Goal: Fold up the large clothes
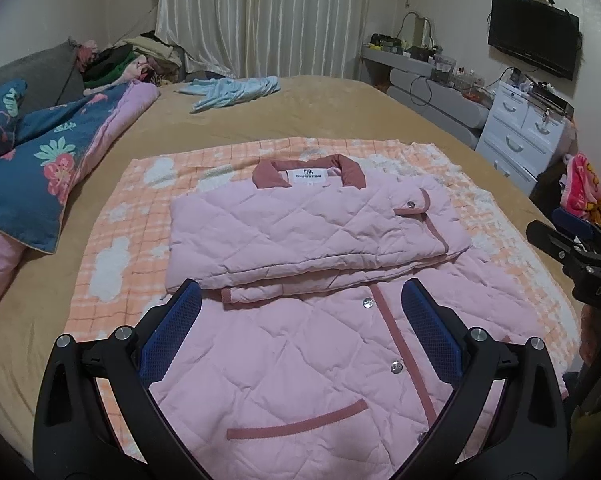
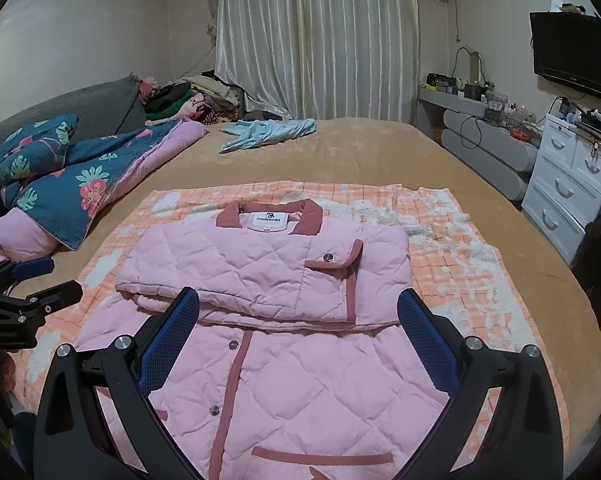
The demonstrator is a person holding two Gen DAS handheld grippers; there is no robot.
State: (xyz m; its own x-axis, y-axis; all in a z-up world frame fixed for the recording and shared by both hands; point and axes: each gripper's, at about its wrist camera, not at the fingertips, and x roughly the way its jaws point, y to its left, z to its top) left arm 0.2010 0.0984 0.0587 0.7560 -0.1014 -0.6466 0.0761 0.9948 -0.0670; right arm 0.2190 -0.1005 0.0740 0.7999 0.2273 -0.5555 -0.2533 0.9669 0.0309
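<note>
A pink quilted jacket [image 1: 300,360] with dark pink trim and collar lies front up on an orange checked blanket [image 1: 116,216] on the bed. Its sleeves are folded across the chest [image 1: 308,232]. My left gripper [image 1: 300,300] is open and empty, hovering over the jacket's lower half. My right gripper [image 2: 300,308] is open and empty, over the same jacket [image 2: 300,380], just below the folded sleeves [image 2: 260,272]. Each gripper shows at the edge of the other's view, the right one [image 1: 576,248] and the left one [image 2: 24,284].
A tan bedspread [image 1: 260,120] covers the bed. A blue floral quilt [image 1: 40,160] lies at the left, a light blue garment [image 1: 236,90] at the far side, a clothes pile [image 1: 140,60] by the curtain. White drawers [image 1: 520,136] and a wall TV [image 1: 534,40] stand right.
</note>
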